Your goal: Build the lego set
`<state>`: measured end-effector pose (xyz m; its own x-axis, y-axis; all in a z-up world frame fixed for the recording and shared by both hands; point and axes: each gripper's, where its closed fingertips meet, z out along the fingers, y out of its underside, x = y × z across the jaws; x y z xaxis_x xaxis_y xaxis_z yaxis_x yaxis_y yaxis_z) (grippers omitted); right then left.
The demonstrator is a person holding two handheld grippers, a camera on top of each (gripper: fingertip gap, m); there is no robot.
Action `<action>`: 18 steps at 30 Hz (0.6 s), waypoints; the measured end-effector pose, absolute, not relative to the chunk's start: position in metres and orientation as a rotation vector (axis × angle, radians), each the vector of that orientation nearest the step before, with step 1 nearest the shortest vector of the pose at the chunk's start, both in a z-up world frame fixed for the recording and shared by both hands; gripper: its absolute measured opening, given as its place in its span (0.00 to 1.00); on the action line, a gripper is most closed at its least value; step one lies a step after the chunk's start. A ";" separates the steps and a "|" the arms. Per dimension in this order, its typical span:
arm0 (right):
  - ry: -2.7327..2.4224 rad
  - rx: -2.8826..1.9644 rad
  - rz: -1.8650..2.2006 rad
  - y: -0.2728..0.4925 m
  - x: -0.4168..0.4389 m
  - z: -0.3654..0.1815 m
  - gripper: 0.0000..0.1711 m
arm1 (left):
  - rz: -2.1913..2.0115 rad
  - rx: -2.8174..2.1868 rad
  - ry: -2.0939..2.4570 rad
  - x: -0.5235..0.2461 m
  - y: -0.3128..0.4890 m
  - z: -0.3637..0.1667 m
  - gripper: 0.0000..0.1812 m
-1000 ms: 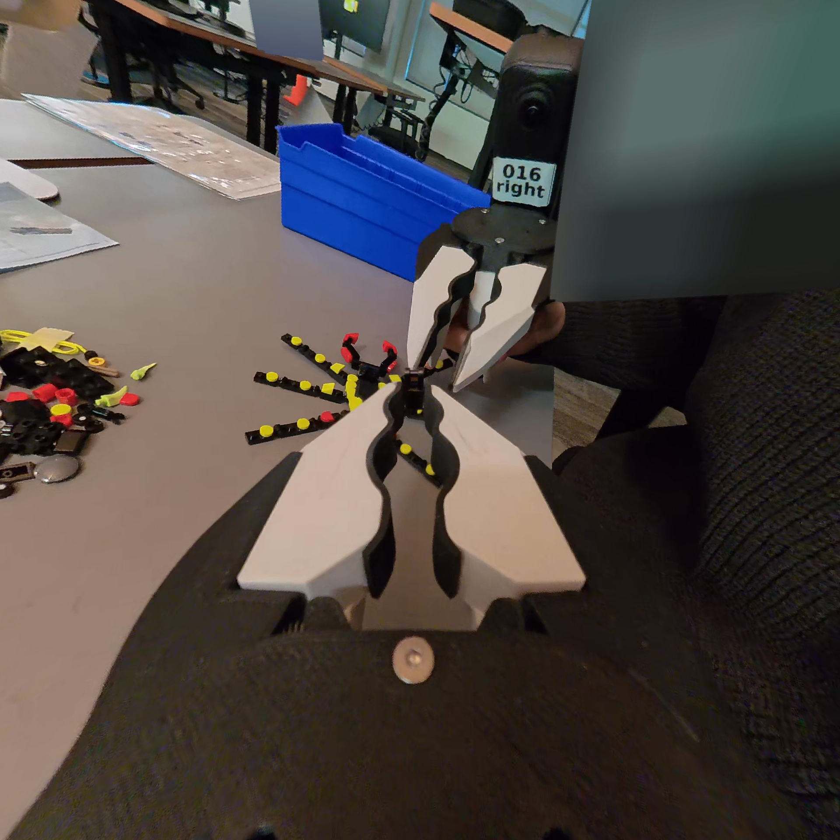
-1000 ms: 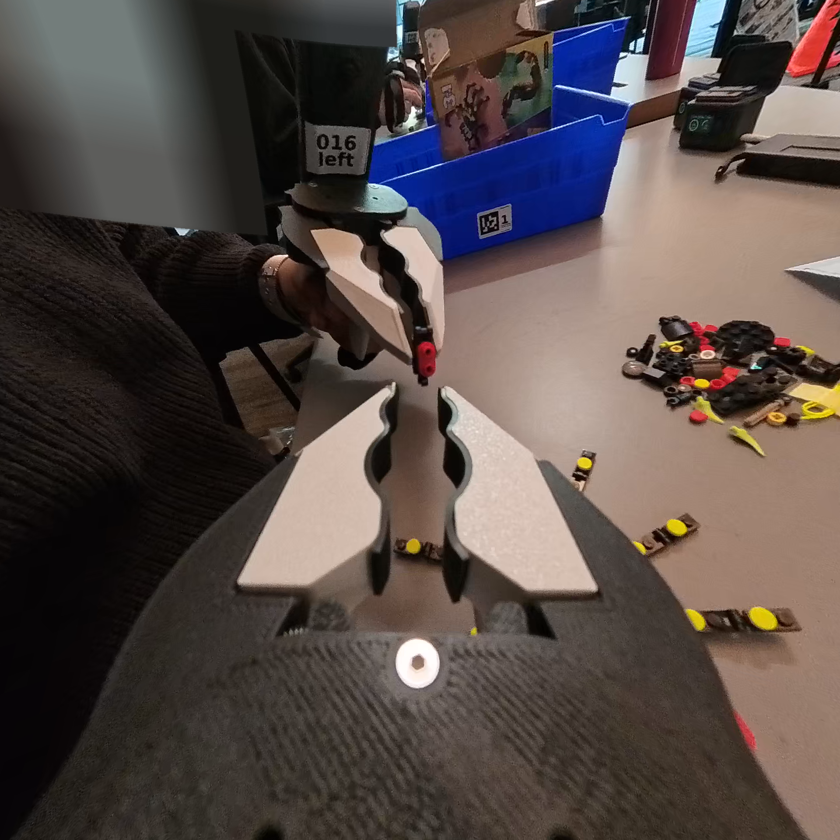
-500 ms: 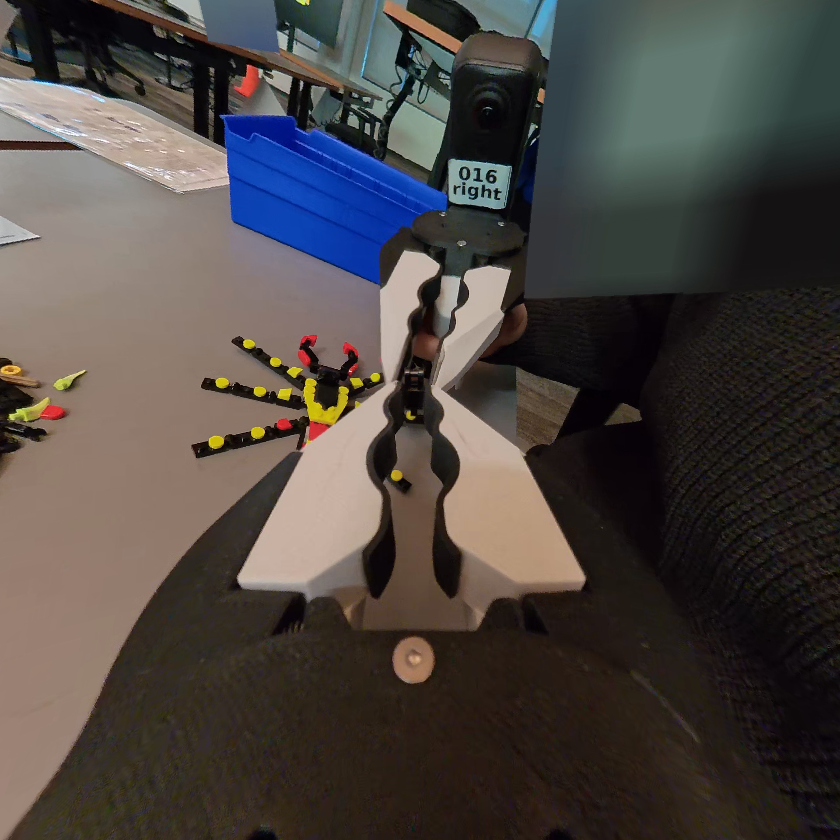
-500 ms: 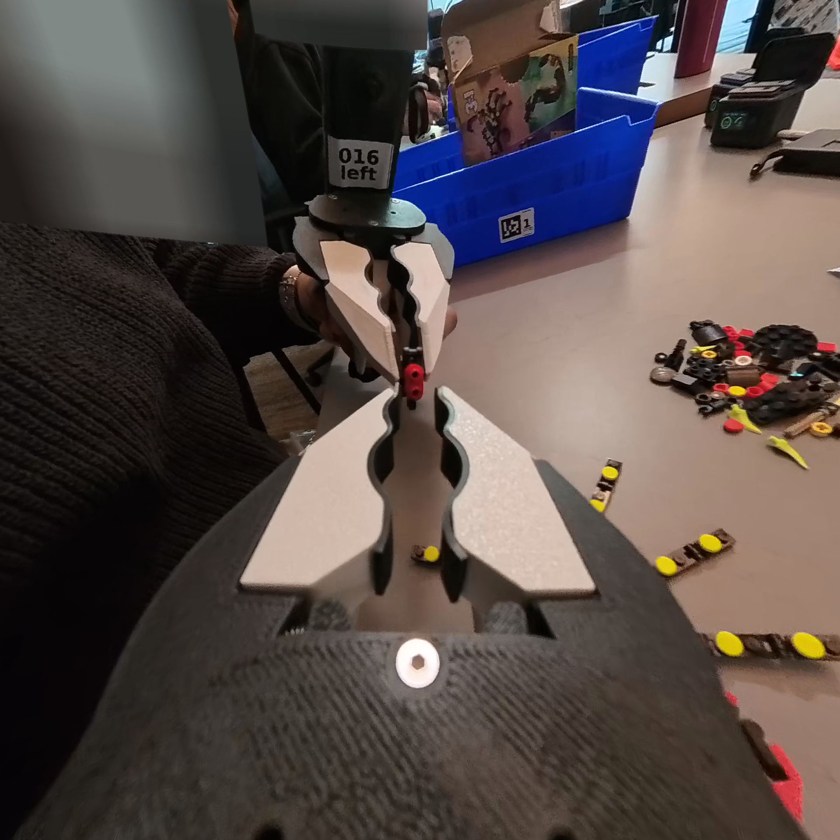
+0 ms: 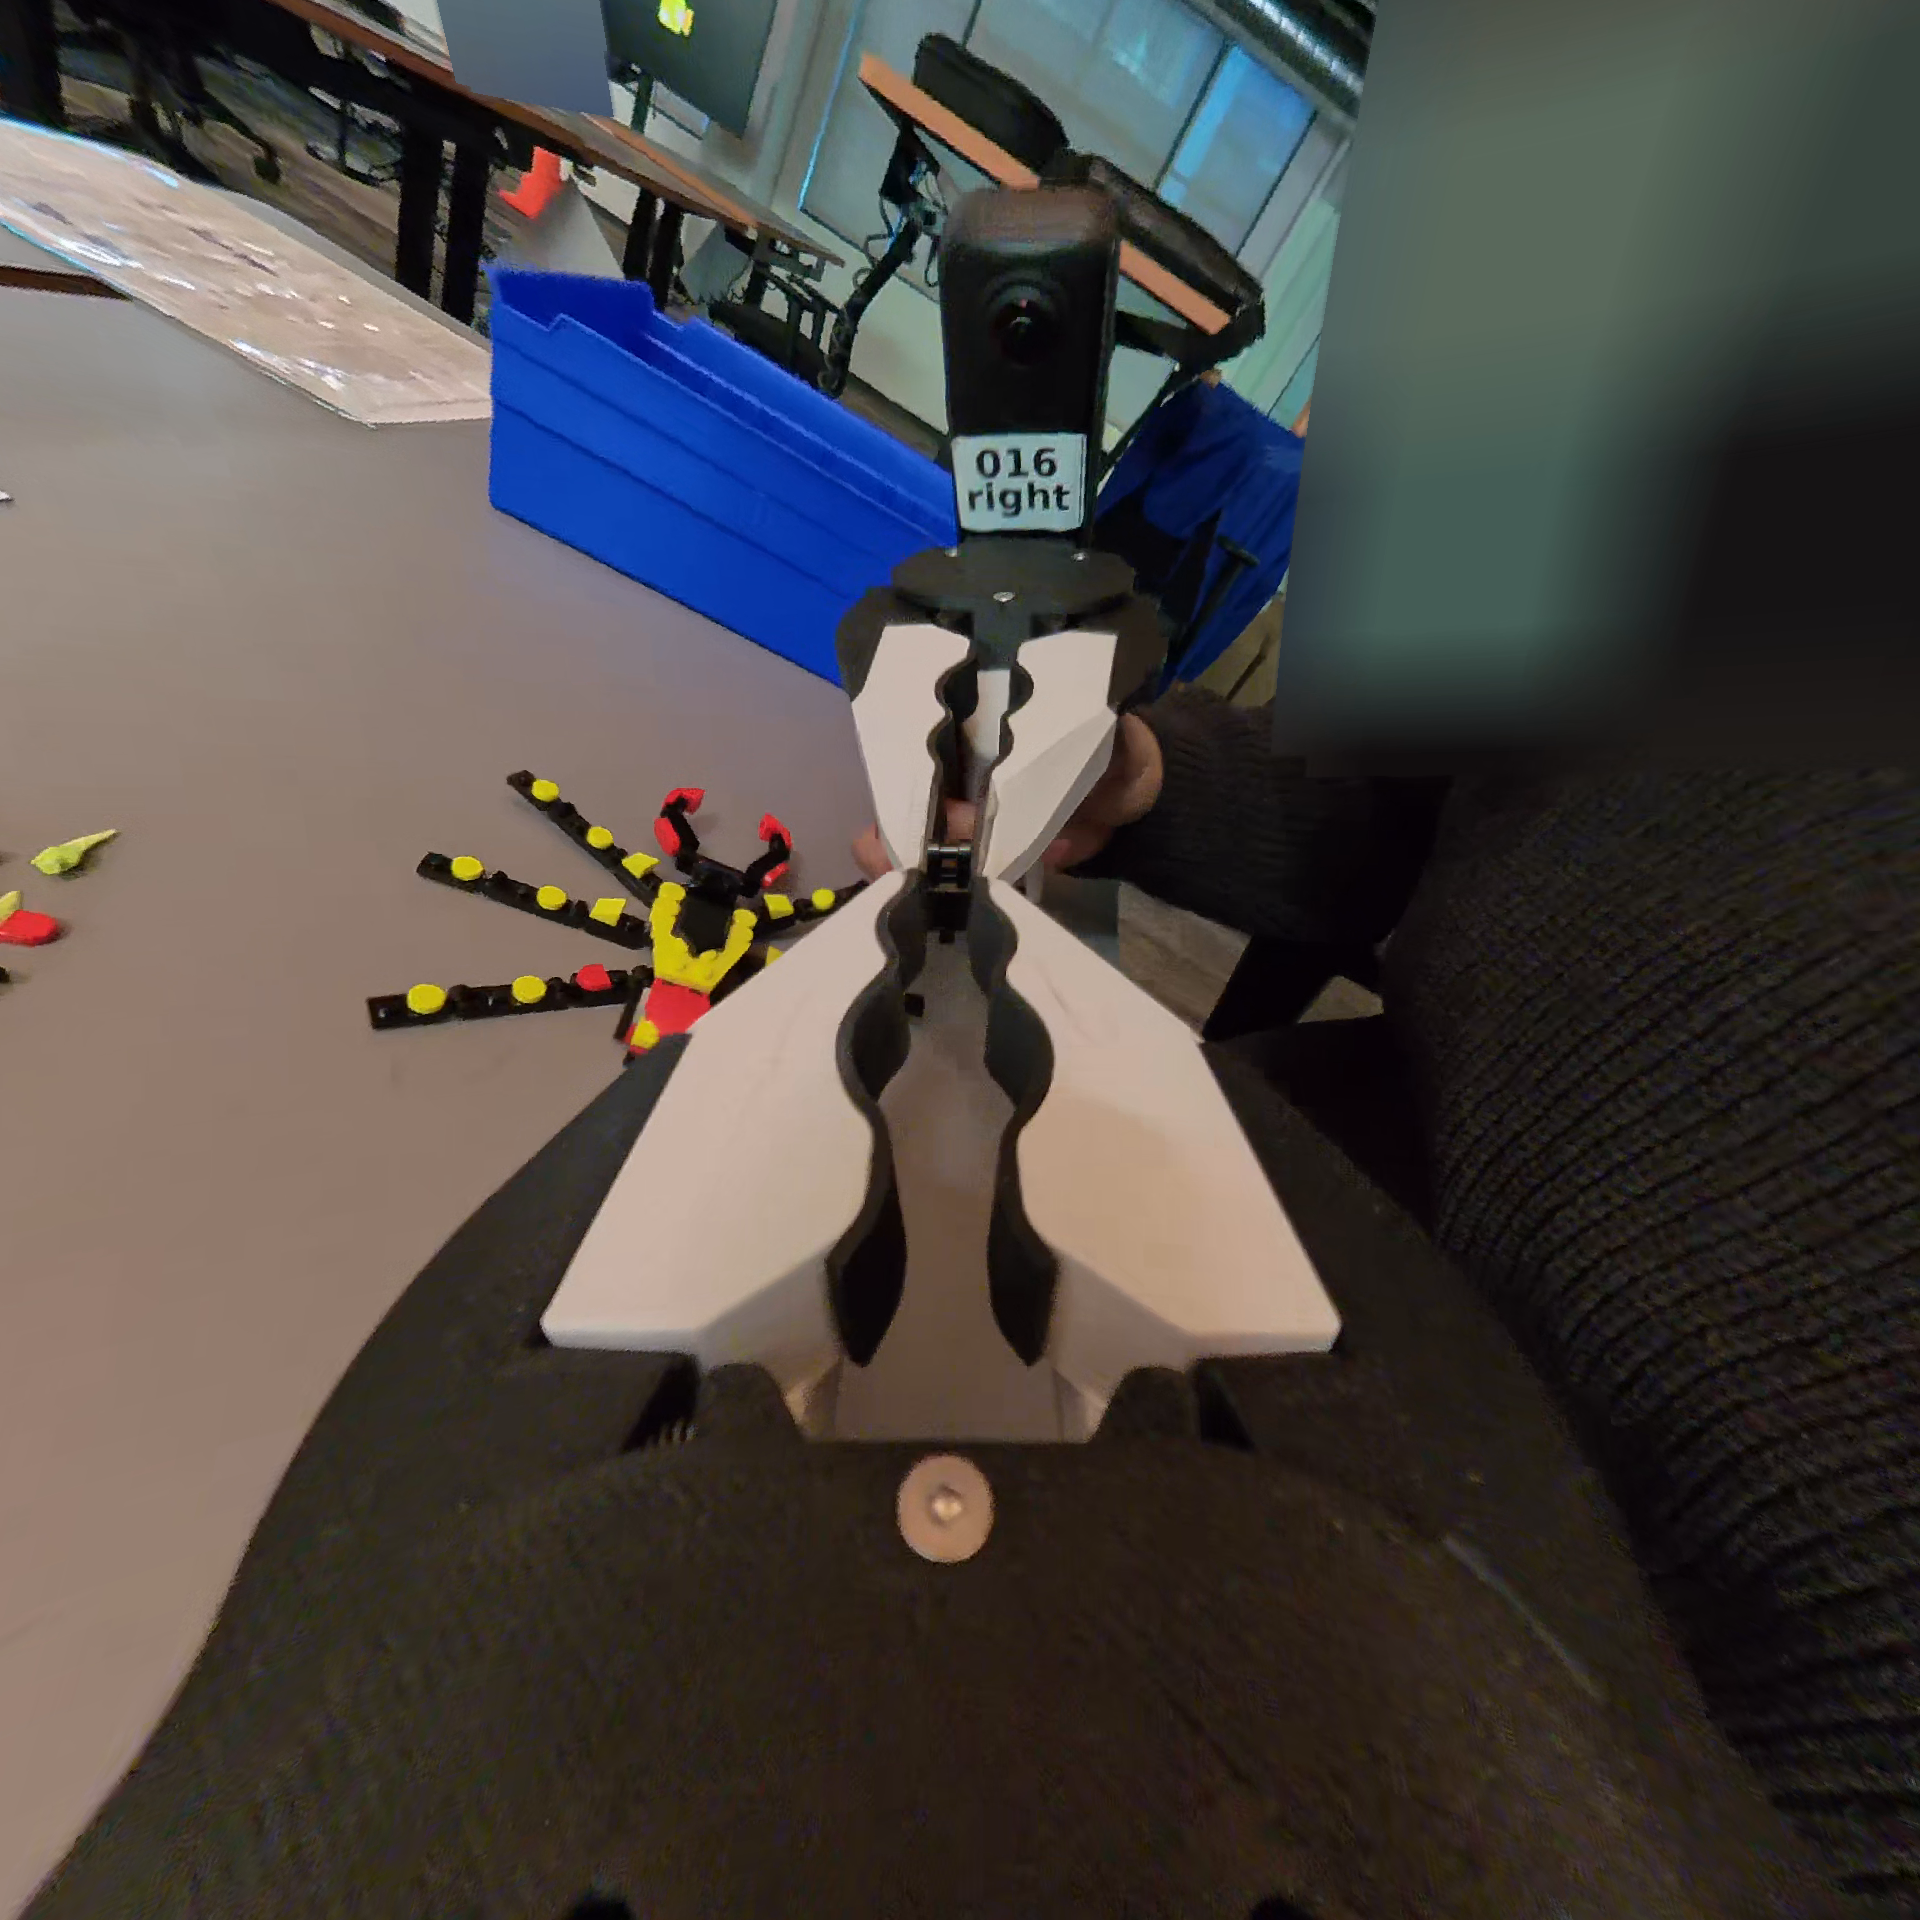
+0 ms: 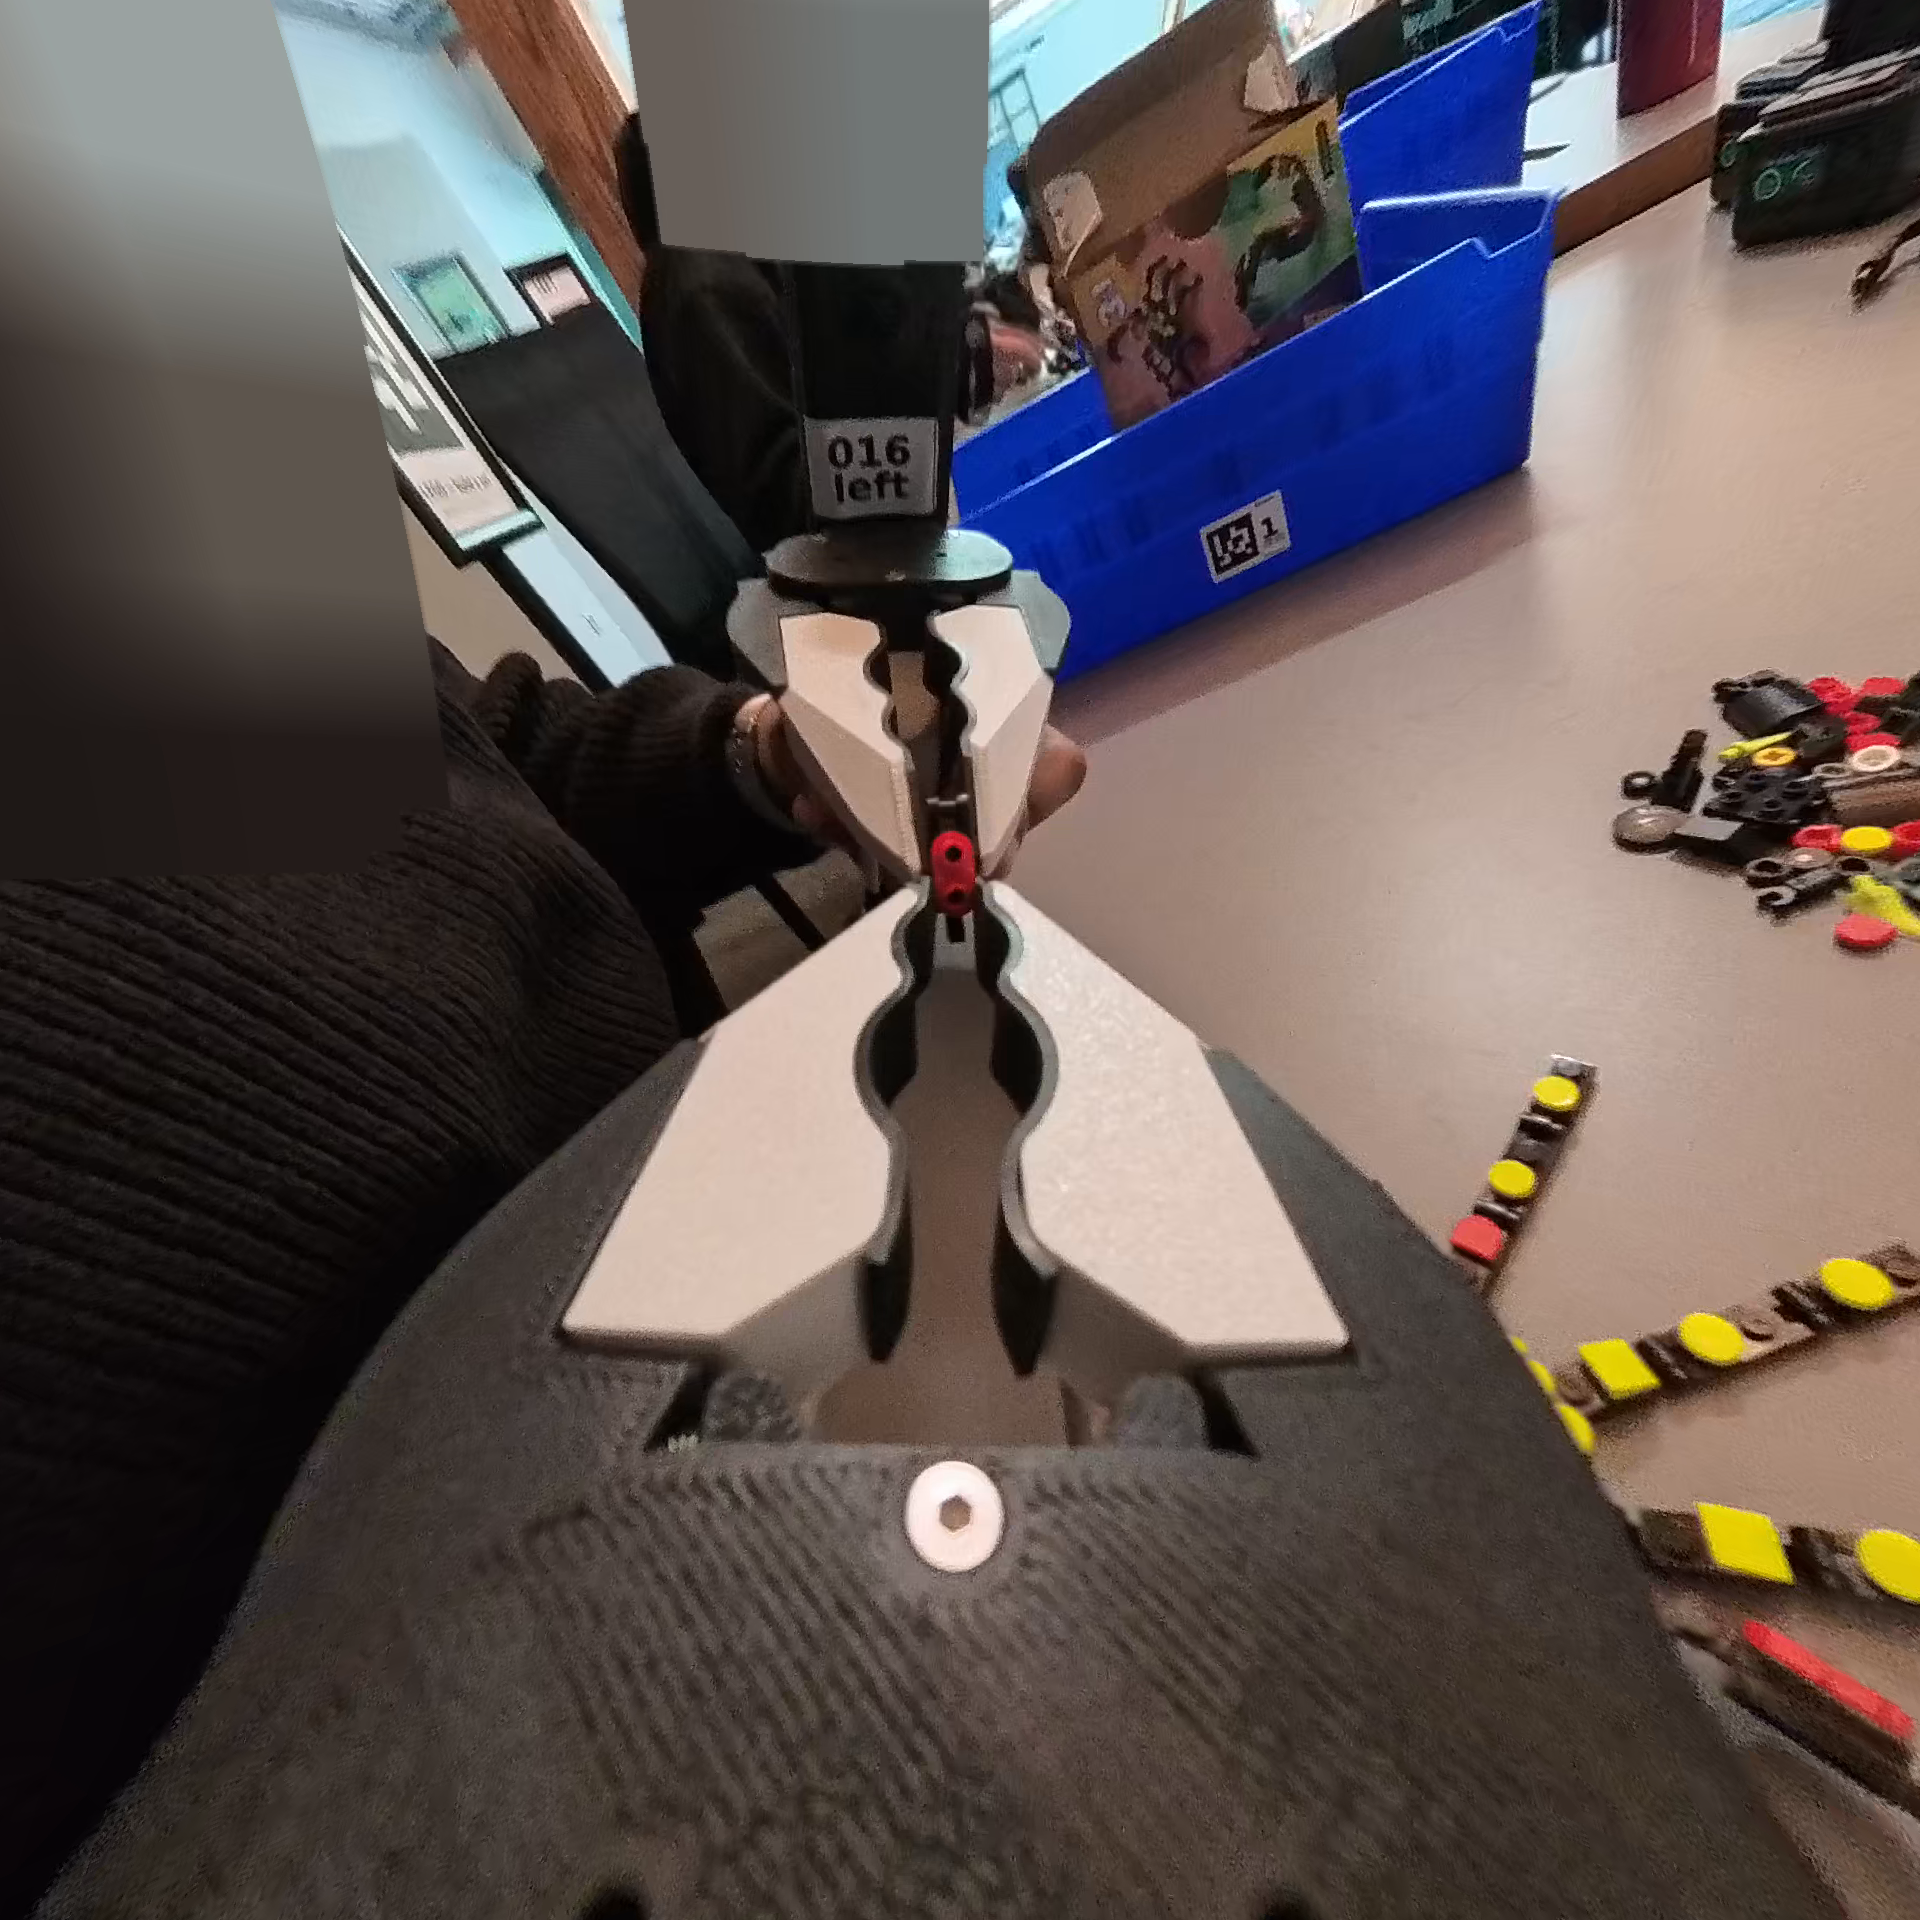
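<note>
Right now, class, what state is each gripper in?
Left gripper: shut on the small red-and-black piece.
Right gripper: fingers nearly closed at that piece; whether they grip it cannot be told.

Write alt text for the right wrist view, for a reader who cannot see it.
Two handheld grippers meet tip to tip above a grey table: the left gripper holds a small red and black brick piece, and the right gripper has its jaws closed around the piece's lower end. Black strips with yellow studs, loose bricks and a blue bin lie to the right.
</note>
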<state>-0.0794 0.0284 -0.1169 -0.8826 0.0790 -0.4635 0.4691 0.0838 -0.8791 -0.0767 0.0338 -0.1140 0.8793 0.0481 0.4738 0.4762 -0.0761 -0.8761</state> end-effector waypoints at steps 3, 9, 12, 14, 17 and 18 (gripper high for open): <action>2.034 0.586 -1.851 0.029 -0.082 -0.116 0.04 | -0.381 -1.630 -0.438 -0.078 0.034 -0.115 0.04; 1.909 0.668 -1.853 0.030 -0.086 -0.108 0.03 | -0.416 -1.587 -0.472 -0.081 0.034 -0.109 0.04; 1.824 0.713 -1.845 0.030 -0.089 -0.106 0.03 | -0.412 -1.577 -0.486 -0.083 0.034 -0.107 0.04; 1.777 0.743 -1.843 0.031 -0.091 -0.106 0.03 | -0.415 -1.571 -0.501 -0.085 0.034 -0.108 0.04; 1.691 0.783 -1.845 0.031 -0.094 -0.104 0.03 | -0.437 -1.540 -0.526 -0.087 0.033 -0.105 0.04; 1.667 0.790 -1.845 0.031 -0.095 -0.103 0.03 | -0.448 -1.528 -0.535 -0.088 0.033 -0.105 0.04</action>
<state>-0.0947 0.0307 -0.1034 -0.6909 0.0010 -0.7230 0.7192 -0.1016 -0.6874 -0.0880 0.0334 -0.1048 0.8086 0.0557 0.5857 0.5864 0.0037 -0.8100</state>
